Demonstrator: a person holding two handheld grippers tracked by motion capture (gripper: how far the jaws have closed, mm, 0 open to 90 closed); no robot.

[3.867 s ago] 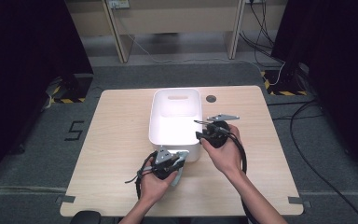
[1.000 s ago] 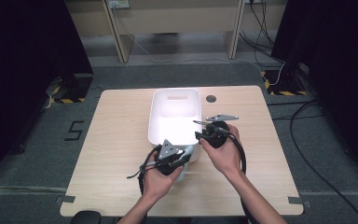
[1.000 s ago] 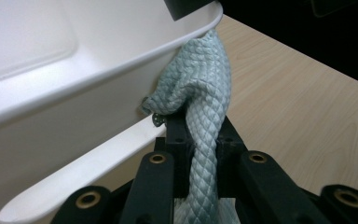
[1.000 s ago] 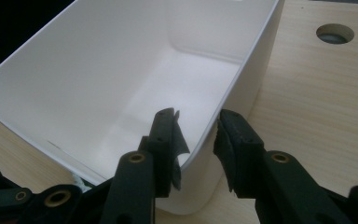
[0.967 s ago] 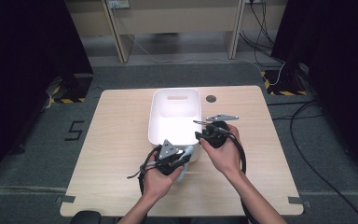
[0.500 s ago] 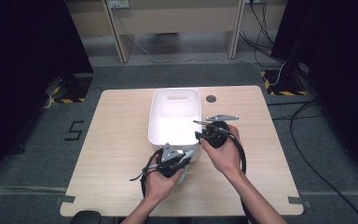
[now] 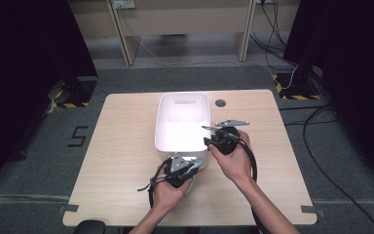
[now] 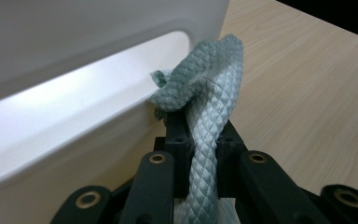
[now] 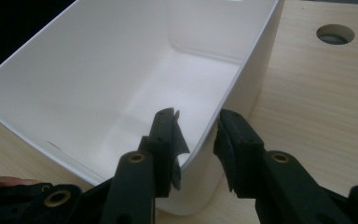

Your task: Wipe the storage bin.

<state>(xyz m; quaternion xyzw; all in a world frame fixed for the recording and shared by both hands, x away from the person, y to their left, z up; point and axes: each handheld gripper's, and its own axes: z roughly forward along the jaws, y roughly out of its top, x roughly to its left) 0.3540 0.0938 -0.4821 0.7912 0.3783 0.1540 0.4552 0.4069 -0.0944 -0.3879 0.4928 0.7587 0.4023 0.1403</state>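
Grey carpet and dark curtains ring a light wooden desk (image 7: 126, 146) where a white rectangular plastic bin (image 7: 182, 122) stands near the middle. The left gripper (image 8: 200, 140) is pinching a pale green quilted cloth (image 8: 209, 93) whose bunched top touches the bin's near outer wall, probably to wipe it, while the right gripper (image 9: 193, 135) straddles the right rim, one jaw inside and one outside, seemingly to steady the bin; whether its pads press the wall I cannot tell. Bare desk lies left, right and in front, leaving room along that wall.
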